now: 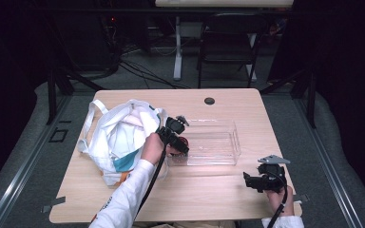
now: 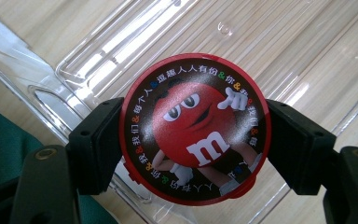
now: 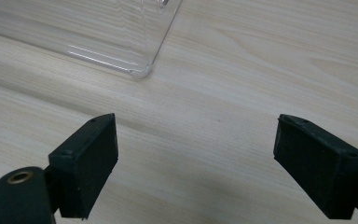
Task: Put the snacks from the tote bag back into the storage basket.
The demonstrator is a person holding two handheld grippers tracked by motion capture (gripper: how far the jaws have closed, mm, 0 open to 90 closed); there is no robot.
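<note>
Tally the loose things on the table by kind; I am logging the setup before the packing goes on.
White cloth tote bag with teal print: 1
Clear rectangular plastic bin: 1
Round red candy tin, clamped in the left tool above the bin: 1
Total: 3

Lab or recording studio setup, not a home. Small light-wood surface (image 1: 218, 190) stands alone on grey carpet, boxed in by black curtains on the left and right. Dark stand legs (image 1: 57, 85) at both far corners, tape marks on the floor near left. Far behind: bundle of loose cables (image 1: 138, 66) running across the floor, a black folding chair (image 1: 228, 42), the white leg of another desk (image 1: 177, 47), some dim equipment with a red light. Cable hole (image 1: 209, 100) at far edge of the surface.
</note>
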